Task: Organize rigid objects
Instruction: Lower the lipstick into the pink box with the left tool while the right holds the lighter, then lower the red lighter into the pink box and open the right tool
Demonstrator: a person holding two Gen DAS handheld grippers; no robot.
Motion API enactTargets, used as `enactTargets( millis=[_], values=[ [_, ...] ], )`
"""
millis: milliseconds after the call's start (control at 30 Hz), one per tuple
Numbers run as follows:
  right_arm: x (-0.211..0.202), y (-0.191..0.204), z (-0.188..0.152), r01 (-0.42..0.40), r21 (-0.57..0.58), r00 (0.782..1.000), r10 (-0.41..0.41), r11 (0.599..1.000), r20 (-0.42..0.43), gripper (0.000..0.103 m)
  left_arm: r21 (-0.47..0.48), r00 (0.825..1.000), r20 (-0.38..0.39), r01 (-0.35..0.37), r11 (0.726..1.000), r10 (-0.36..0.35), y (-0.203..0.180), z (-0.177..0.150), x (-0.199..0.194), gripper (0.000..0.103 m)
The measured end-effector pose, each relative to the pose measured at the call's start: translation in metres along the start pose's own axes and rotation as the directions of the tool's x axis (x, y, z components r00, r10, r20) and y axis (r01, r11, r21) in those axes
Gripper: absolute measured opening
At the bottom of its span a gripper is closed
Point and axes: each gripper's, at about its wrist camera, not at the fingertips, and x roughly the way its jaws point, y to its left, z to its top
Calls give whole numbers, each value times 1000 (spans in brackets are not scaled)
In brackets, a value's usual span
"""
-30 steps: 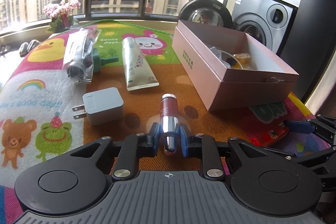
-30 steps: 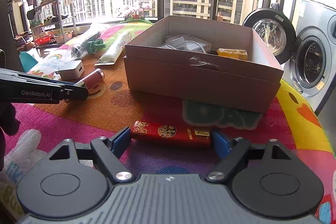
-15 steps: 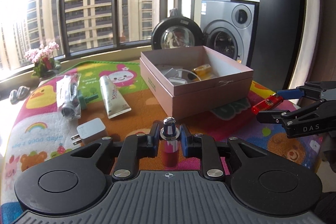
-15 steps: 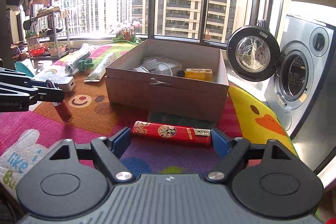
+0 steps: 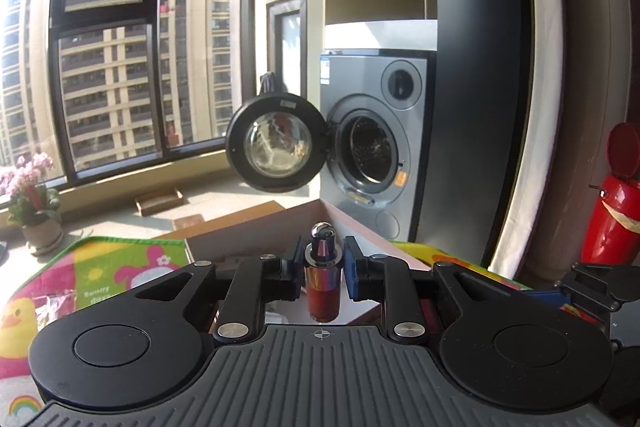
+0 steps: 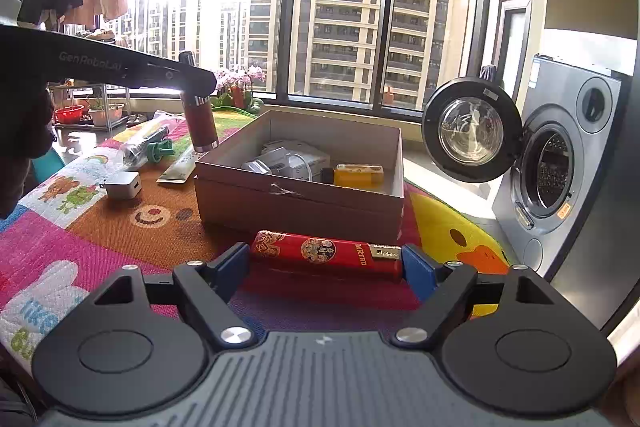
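My left gripper (image 5: pixel 322 269) is shut on a dark red cylindrical bottle (image 5: pixel 322 291) with a silver top, held upright in the air over the left edge of the pink cardboard box (image 6: pixel 304 201). It also shows in the right wrist view (image 6: pixel 202 125) under the left gripper (image 6: pixel 192 79). My right gripper (image 6: pixel 326 261) is shut on a red lighter (image 6: pixel 324 253), held crosswise by its ends, just in front of the box. The box holds a white charger with cable (image 6: pixel 288 161) and a yellow item (image 6: pixel 358 175).
On the colourful play mat (image 6: pixel 80 255) left of the box lie a white plug adapter (image 6: pixel 122 185), a white tube (image 6: pixel 178 165) and a bagged item with a green part (image 6: pixel 146 145). A washing machine (image 6: pixel 560 163) with its door open stands at the right.
My left gripper lifted the red bottle off the mat and carried it up over the box's left edge. My right gripper lifted the lighter slightly, staying in front of the box.
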Motion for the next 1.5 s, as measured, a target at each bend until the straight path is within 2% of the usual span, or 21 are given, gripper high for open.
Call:
enactTargets(
  millis=[133, 300, 433, 567, 700, 833, 967, 1000, 1067, 1133, 1300, 1367, 1400, 1433, 1500],
  values=[
    [1, -8, -3, 15, 20, 1000, -15, 1000, -4, 82, -94, 995, -61, 70, 993, -76, -1, 9, 60, 24],
    [6, -19, -7, 39, 45, 999, -38, 998, -31, 82, -30, 986, -164, 38, 999, -42, -19, -10, 114, 24],
    [9, -26, -8, 56, 52, 998, -54, 997, -43, 82, -57, 970, -238, 39, 998, -52, -18, -26, 134, 24],
    [14, -29, -5, 65, 57, 997, -62, 996, -49, 82, -94, 974, -218, 35, 995, -55, -11, -29, 122, 24],
    [15, -31, 10, 62, 47, 998, -61, 997, -20, 82, -147, 990, -119, 56, 988, -73, 4, -19, 86, 23],
    [16, -29, 45, 38, 21, 998, -39, 999, 52, 82, -237, 1000, -5, 18, 971, -19, 34, -21, 35, 23],
    [39, -25, 93, -18, -9, 997, 18, 1000, 78, 82, -301, 998, -29, -56, 952, 50, 58, -51, 5, 23],
    [47, -23, 102, -33, -11, 997, 34, 999, 69, 82, -316, 997, -46, -69, 946, 58, 63, -60, 0, 23],
    [76, -19, 126, -115, -15, 993, 115, 993, 2, 83, -343, 995, -71, -88, 935, 67, 71, -75, -7, 23],
    [102, -16, 141, -159, -3, 985, 158, 987, -73, 83, -376, 993, -89, -99, 921, 70, 80, -92, -15, 23],
    [150, -13, 155, -130, 28, 966, 132, 991, -222, 80, -430, 994, -93, -93, 898, 58, 98, -122, -24, 23],
    [165, -11, 154, -102, -9, 957, 96, 995, -276, 64, -447, 995, -82, -81, 891, 49, 105, -132, -26, 22],
    [176, -9, 152, -91, -38, 943, 74, 995, -324, 50, -455, 996, -74, -74, 888, 45, 107, -135, -26, 22],
    [185, -10, 149, -88, -57, 929, 61, 995, -366, 42, -465, 997, -60, -62, 883, 39, 109, -139, -27, 22],
    [199, -6, 143, -88, -110, 905, 33, 990, -424, 35, -475, 999, -38, -44, 879, 29, 112, -143, -29, 22]
  ],
)
